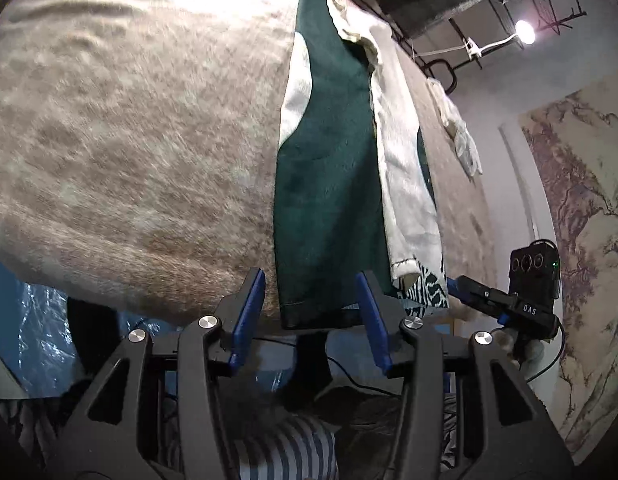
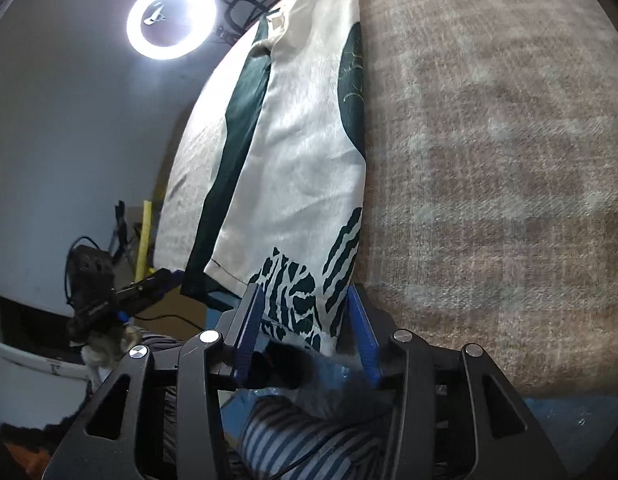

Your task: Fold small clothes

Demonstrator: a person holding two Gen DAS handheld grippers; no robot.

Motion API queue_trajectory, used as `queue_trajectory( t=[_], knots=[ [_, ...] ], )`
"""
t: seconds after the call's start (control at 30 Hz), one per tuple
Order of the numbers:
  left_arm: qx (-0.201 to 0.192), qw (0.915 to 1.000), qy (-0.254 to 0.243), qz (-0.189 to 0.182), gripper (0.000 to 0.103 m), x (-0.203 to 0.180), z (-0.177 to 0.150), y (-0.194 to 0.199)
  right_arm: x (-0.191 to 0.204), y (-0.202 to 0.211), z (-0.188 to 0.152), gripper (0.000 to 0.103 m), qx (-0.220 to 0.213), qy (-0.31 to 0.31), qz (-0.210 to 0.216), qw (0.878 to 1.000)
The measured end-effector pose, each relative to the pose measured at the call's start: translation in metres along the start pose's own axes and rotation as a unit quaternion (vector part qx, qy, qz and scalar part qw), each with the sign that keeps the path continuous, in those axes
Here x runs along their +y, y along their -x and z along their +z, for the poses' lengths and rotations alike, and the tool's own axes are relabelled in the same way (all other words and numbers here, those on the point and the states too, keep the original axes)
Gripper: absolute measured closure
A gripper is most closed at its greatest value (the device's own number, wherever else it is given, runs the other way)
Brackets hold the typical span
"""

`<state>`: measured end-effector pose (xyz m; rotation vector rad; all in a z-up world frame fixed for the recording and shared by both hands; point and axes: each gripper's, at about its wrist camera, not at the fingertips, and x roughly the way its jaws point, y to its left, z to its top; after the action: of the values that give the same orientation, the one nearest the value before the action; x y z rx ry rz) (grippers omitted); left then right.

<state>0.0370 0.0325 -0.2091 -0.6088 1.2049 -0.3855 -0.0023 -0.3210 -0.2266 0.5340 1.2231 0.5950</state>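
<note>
A small green and cream garment (image 1: 329, 168) lies flat on a beige cloth-covered table (image 1: 129, 140). Its green hem reaches the table's near edge. My left gripper (image 1: 311, 284) is open, its blue pads either side of that green hem. My right gripper (image 2: 305, 300) is open around the garment's cream corner with the dark zebra-like print (image 2: 293, 288). The garment also shows in the right wrist view (image 2: 301, 152). The right gripper appears in the left wrist view (image 1: 453, 284), at the printed corner. The left gripper appears in the right wrist view (image 2: 165, 276).
A white glove-like cloth (image 1: 465, 140) lies on the table's far side. A ring light (image 2: 171, 20) and a lamp (image 1: 525, 32) shine behind the table. A blue plastic sheet (image 1: 41, 340) hangs below the table edge. The person's striped clothing (image 2: 293, 440) is underneath.
</note>
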Motion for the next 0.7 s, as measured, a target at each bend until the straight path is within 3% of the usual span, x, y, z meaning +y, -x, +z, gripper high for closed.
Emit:
queue_trajectory(
  t=[0.07, 0.1, 0.13, 0.2, 0.3, 0.4, 0.53, 0.7],
  knots=[
    [0.025, 0.9997, -0.004, 0.007, 0.077, -0.001, -0.002, -0.012, -0.002, -0.005, 0.0, 0.059, 0.007, -0.002, 0.003, 1.0],
    [0.026, 0.9995, -0.007, 0.016, 0.092, -0.001, -0.003, -0.014, -0.001, -0.01, 0.0, 0.064, 0.012, -0.001, 0.006, 1.0],
    [0.028, 0.9992, -0.011, 0.025, 0.099, -0.001, -0.003, -0.016, 0.0, -0.013, 0.0, 0.075, 0.015, 0.001, 0.009, 1.0],
    [0.03, 0.9988, -0.02, 0.032, 0.102, -0.004, -0.001, -0.017, 0.003, -0.017, 0.002, 0.098, 0.031, 0.001, 0.008, 0.999],
    [0.019, 0.9988, -0.035, 0.028, 0.103, -0.015, 0.008, -0.011, 0.006, -0.02, 0.001, 0.101, 0.037, 0.002, -0.003, 0.999],
    [-0.001, 0.9987, -0.045, 0.022, 0.103, -0.026, 0.022, 0.001, 0.019, -0.011, 0.01, 0.101, 0.014, 0.015, 0.009, 1.0],
    [-0.024, 0.9973, -0.064, 0.025, 0.103, -0.043, 0.054, 0.015, 0.029, 0.009, 0.034, 0.101, -0.022, 0.016, 0.027, 0.999],
    [-0.046, 0.9952, -0.076, 0.04, 0.103, -0.056, 0.107, 0.013, 0.032, 0.019, 0.081, 0.101, -0.055, 0.013, 0.01, 0.998]
  ],
)
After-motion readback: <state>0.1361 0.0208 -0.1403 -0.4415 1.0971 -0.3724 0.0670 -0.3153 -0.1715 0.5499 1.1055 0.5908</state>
